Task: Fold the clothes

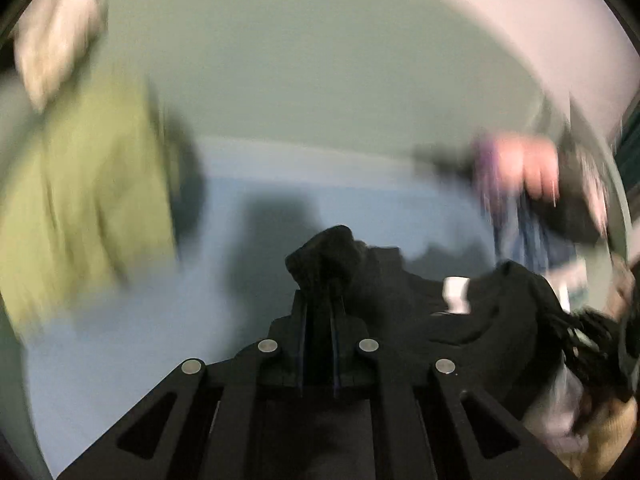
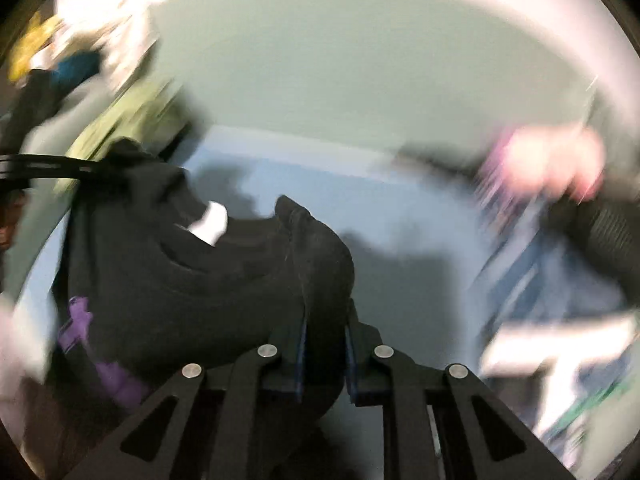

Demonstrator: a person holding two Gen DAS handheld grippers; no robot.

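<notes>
A black garment [image 1: 384, 280] with a white neck label [image 1: 456, 294] hangs between my two grippers above a light blue surface [image 1: 120, 344]. My left gripper [image 1: 320, 296] is shut on one bunched edge of it. In the right wrist view my right gripper [image 2: 325, 320] is shut on another edge of the same black garment [image 2: 192, 280], which shows the white label [image 2: 212, 224] and a purple print [image 2: 80, 320]. The left gripper [image 2: 108, 170] appears there at the far left, clamped on the cloth. Both views are motion-blurred.
An olive green garment [image 1: 84, 200] lies at the left and shows in the right wrist view [image 2: 132, 120]. A blurred pile of pink, blue and dark clothes [image 1: 528, 184] sits at the right. A pale green wall [image 1: 320, 60] stands behind.
</notes>
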